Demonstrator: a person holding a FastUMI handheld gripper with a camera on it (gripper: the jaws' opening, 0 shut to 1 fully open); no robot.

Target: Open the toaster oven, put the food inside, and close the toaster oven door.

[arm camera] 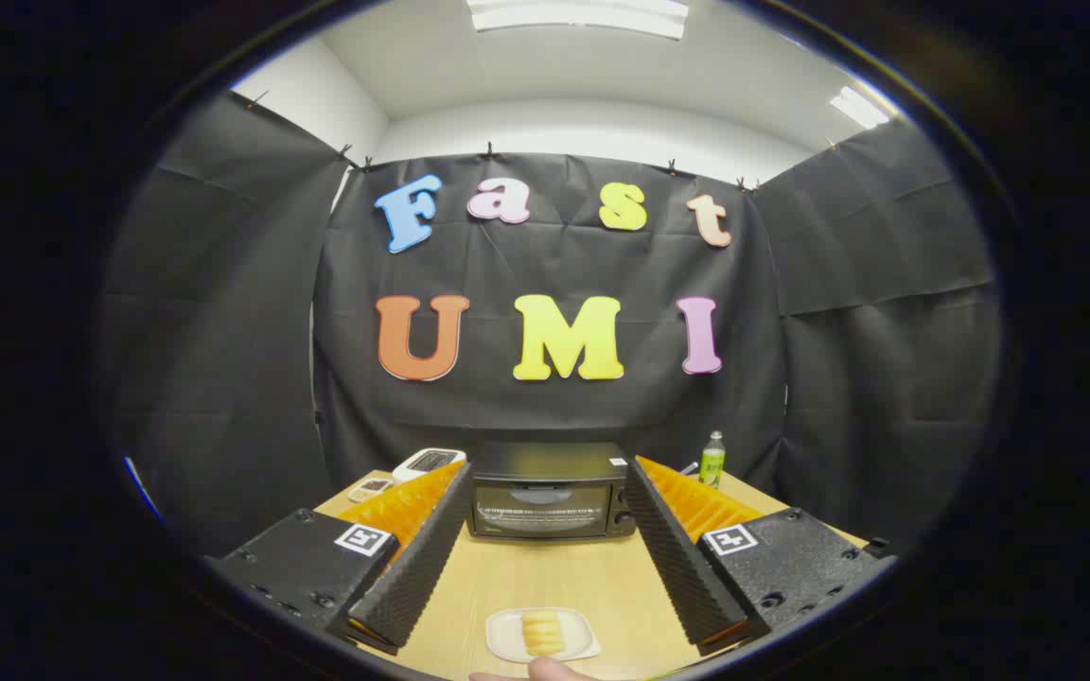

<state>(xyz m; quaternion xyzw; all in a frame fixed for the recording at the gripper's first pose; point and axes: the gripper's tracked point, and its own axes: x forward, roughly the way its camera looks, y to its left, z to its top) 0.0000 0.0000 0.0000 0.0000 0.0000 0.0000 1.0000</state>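
The toaster oven [550, 492] sits low in the middle of the frame at the far side of the bench [554, 577], door closed, knobs on its right. Nearer, at the bottom centre, the food [543, 632] lies on a small white plate [583, 645], a fingertip [545, 670] showing just below it. The claw [550, 558] is spread wide and holds nothing, framing the oven. I'd say opening comes first: approach straight, catch the door's top edge, then pull down gently. A bottle [712, 459] stands to the right.

lab booth | black cloth walls [223, 331] (clipped up) | ceiling striplights [578, 14]
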